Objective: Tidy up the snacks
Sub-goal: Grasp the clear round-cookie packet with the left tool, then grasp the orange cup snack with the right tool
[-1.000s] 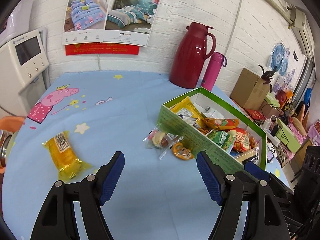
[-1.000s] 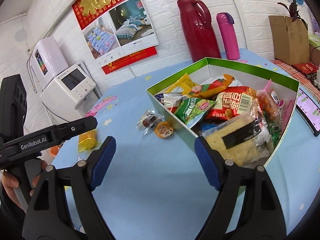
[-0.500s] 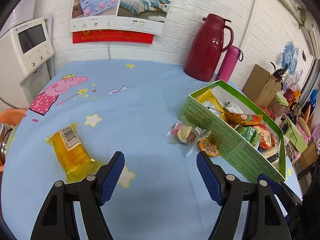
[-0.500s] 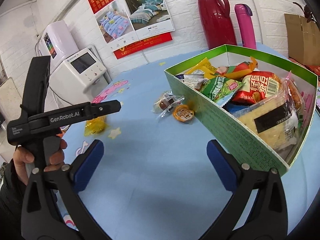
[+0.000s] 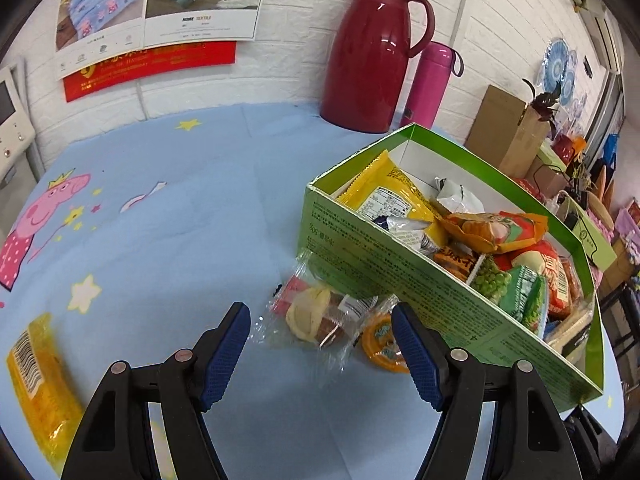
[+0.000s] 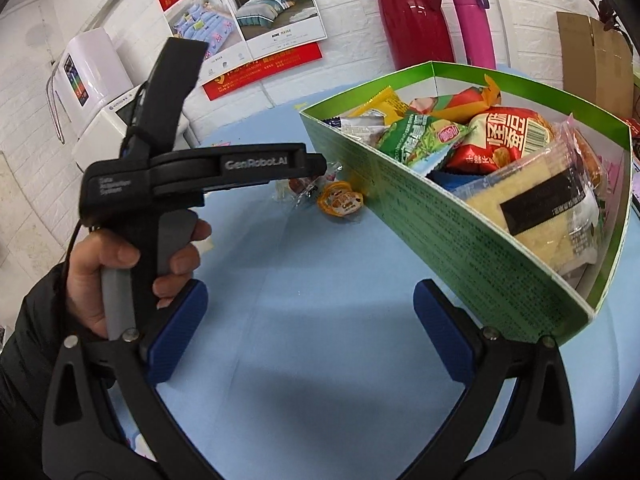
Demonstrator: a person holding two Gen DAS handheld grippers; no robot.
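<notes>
We held left gripper [image 5: 320,340] wide apart over clear-wrapped snack [image 5: 316,316] beside green box [image 5: 400,276]; right gripper [image 6: 310,334] spread too, empty, over table [image 6: 320,380].

Green box [image 5: 404,280], blue cartoon-pig tablecloth [image 5: 180,200], red jug [image 5: 372,52]

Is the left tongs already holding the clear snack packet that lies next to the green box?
No. The left tongs are open, and the clear snack packet lies on the blue tablecloth between the pads, untouched, beside the green box.
</notes>
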